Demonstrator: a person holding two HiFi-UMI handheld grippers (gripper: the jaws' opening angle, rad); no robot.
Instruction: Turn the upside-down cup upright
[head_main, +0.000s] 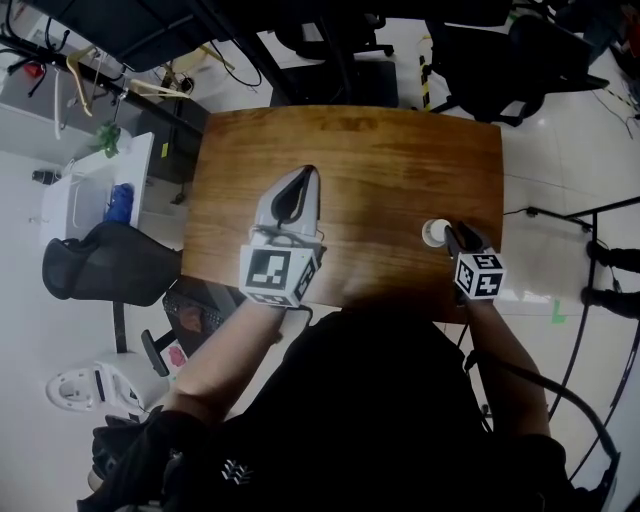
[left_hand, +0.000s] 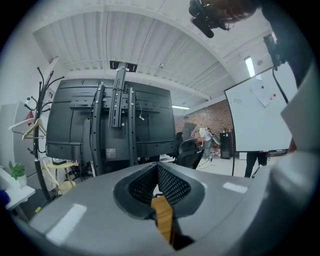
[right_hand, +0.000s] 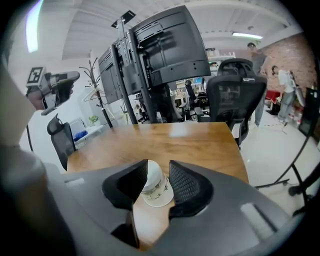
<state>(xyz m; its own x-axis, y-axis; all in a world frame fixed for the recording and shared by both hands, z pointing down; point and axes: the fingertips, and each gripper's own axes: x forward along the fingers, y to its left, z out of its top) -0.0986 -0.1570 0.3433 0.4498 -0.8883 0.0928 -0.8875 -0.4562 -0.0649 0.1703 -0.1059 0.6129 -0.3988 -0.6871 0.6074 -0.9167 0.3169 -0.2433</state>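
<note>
While the cup (right_hand: 154, 189) stands on the table (right_hand: 200, 142), the right claw (right_hand: 159, 169) (jaws parted) straddles it.

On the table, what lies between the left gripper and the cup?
Nothing lies there. In the head view, only bare wood of the table stretches between the left gripper and the cup.
</note>
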